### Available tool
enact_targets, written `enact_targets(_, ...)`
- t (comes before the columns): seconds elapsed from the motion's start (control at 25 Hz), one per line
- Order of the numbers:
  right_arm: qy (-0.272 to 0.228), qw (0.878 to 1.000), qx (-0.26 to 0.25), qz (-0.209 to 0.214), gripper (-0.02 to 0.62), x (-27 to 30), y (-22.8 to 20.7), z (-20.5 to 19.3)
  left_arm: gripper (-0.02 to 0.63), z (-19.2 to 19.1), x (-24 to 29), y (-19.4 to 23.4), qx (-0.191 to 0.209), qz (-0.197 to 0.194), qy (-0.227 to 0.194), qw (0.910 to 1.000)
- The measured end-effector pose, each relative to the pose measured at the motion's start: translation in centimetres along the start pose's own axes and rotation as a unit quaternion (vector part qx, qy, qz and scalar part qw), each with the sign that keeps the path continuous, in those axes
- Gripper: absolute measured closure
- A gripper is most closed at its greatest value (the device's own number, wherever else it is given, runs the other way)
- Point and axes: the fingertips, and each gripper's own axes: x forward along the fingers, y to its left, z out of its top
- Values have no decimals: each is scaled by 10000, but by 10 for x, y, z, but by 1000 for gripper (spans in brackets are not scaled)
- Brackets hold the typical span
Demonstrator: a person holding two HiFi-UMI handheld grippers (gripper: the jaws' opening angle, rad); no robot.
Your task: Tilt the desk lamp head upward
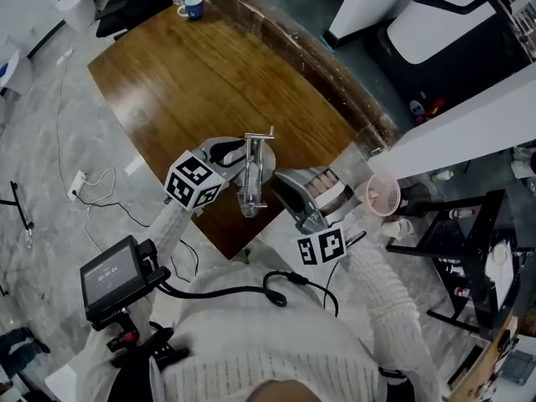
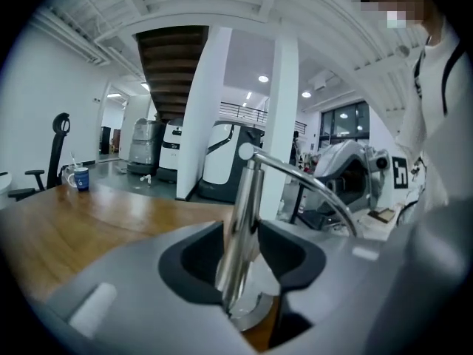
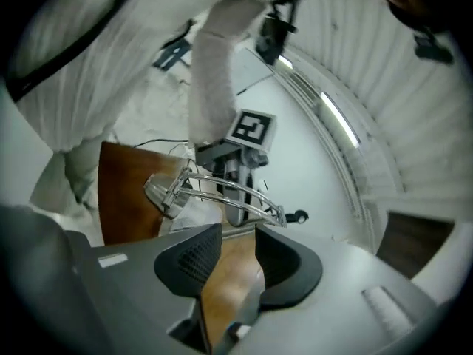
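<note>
A chrome desk lamp stands at the near corner of the wooden table. In the left gripper view its upright post rises between the dark pads of my left gripper, and its thin arm curves off to the right. The jaws stand apart round the post, with a slight gap at the right pad. My right gripper hovers just right of the lamp, open and empty. Its camera sees the lamp head and twin arm rods ahead, with the left gripper behind them.
A blue-and-white mug sits at the table's far end, near a black chair and a white bin. A pink cup and a black rack are to the right. Cables and a power strip lie on the floor at left.
</note>
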Motion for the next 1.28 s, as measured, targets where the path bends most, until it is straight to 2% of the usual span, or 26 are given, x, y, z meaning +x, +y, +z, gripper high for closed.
enact_targets(0.08, -258, 9955, -911, -104, 440, 1, 1, 9, 451, -1, -1, 0, 35, -131, 21, 9999)
enact_targets(0.2, -632, 9814, -1805, -168, 371, 8, 4, 21, 451, -3, 0, -4, 45, -419, 75, 9991)
enact_targets(0.28, -881, 9699, -2259, -237, 336, 12, 3, 30, 450, -3, 2, -7, 30, -609, 118, 9981)
enact_targets(0.44, -1357, 9497, -2810, -258, 321, 15, 7, 44, 448, -1, 6, -13, -9, -916, 134, 9957)
enact_targets(0.68, -1801, 9392, -2906, -320, 321, 25, 9, 63, 431, 1, 5, -19, -28, -1427, 117, 9897)
enact_targets(0.76, -1920, 9372, -2890, -349, 330, 26, 13, 71, 430, 0, 6, -21, -8, -1461, 96, 9892)
enact_targets(0.92, -2024, 9371, -2791, -540, 417, 26, 12, 78, 430, -1, 7, -23, 5, -1460, 23, 9893)
enact_targets(1.12, -2099, 9384, -2686, -566, 425, 22, 9, 79, 430, -1, 8, -27, 89, -1548, 59, 9879)
enact_targets(1.28, -2147, 9427, -2524, -402, 420, 20, 9, 75, 435, 1, 11, -28, 324, -1517, 37, 9879)
